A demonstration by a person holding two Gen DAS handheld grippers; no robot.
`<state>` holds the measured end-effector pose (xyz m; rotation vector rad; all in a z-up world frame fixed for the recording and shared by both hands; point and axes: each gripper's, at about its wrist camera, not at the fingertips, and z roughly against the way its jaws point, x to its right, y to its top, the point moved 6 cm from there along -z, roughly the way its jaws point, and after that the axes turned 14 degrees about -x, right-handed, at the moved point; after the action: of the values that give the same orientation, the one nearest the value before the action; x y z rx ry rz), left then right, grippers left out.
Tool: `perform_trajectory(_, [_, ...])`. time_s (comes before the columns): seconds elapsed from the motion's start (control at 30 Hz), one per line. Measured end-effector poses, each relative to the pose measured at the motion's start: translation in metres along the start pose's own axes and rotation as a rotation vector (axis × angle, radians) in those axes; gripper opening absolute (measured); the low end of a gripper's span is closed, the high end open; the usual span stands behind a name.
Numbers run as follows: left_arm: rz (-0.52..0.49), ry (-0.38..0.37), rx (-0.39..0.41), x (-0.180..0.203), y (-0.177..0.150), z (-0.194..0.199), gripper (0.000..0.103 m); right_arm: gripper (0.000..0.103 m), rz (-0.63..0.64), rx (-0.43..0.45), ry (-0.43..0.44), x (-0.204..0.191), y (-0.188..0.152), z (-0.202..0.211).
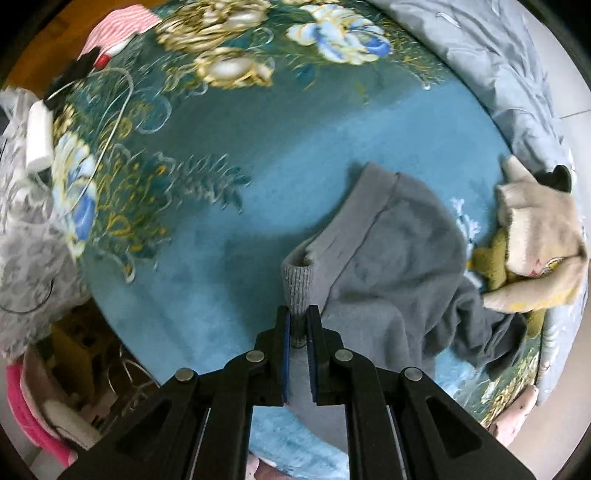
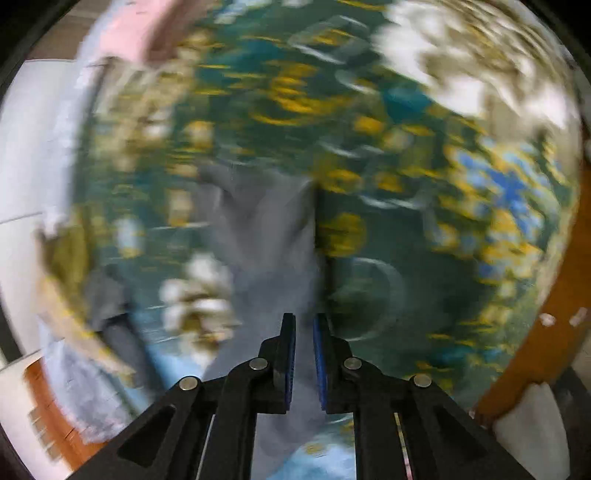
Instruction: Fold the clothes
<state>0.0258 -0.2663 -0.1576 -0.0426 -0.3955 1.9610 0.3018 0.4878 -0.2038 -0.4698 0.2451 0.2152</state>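
A grey sweater (image 1: 399, 251) lies crumpled on the blue floral blanket (image 1: 258, 147), right of centre in the left wrist view. My left gripper (image 1: 298, 314) is shut on the sweater's ribbed cuff (image 1: 297, 284), which stands up between the fingers. In the right wrist view, which is heavily blurred, my right gripper (image 2: 303, 321) is shut on grey sweater fabric (image 2: 266, 229) that stretches away from the fingers over the blanket (image 2: 406, 147).
A cream and yellow garment (image 1: 535, 236) lies at the blanket's right edge, beside a pale grey quilt (image 1: 498, 74). A white charger with its cable (image 1: 38, 140) and a pink striped cloth (image 1: 114, 29) lie at the left. A wooden floor (image 2: 546, 332) shows at the right.
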Motion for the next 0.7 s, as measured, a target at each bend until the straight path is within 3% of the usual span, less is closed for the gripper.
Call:
perform_trajectory(0.13, [-0.019, -0.001, 0.018, 0.002, 0.000, 0.010, 0.008, 0.012, 0.002, 0.057, -0.010, 0.015, 0.001, 0.015])
perform_trajectory(0.23, [-0.043, -0.003, 0.031, 0.007, 0.002, 0.016, 0.008, 0.012, -0.034, 0.045, 0.103, 0.030, 0.012, 0.019])
perform_trajectory(0.3, [-0.056, 0.009, 0.034, 0.012, -0.002, 0.017, 0.008, 0.027, -0.045, 0.059, 0.125, 0.036, 0.020, 0.017])
perform_trajectory(0.33, [-0.061, 0.015, 0.033, 0.014, -0.004, 0.016, 0.008, 0.040, -0.046, 0.069, 0.129, 0.036, 0.024, 0.017])
perform_trajectory(0.37, [-0.067, 0.023, 0.031, 0.015, -0.007, 0.016, 0.008, 0.045, -0.044, 0.070, 0.141, 0.034, 0.026, 0.015])
perform_trajectory(0.5, [-0.089, 0.051, 0.046, 0.022, -0.013, 0.020, 0.008, 0.045, -0.034, 0.048, 0.143, 0.023, 0.034, -0.001])
perform_trajectory(0.53, [-0.086, 0.048, 0.049, 0.023, -0.013, 0.021, 0.008, 0.042, -0.032, 0.035, 0.142, 0.020, 0.035, -0.004])
perform_trajectory(0.63, [-0.083, 0.038, 0.068, 0.028, -0.014, 0.027, 0.008, 0.004, -0.026, 0.001, 0.133, 0.010, 0.036, -0.008])
perform_trajectory(0.7, [-0.088, 0.030, 0.080, 0.034, -0.013, 0.032, 0.008, 0.004, -0.009, 0.006, 0.119, 0.001, 0.037, 0.003])
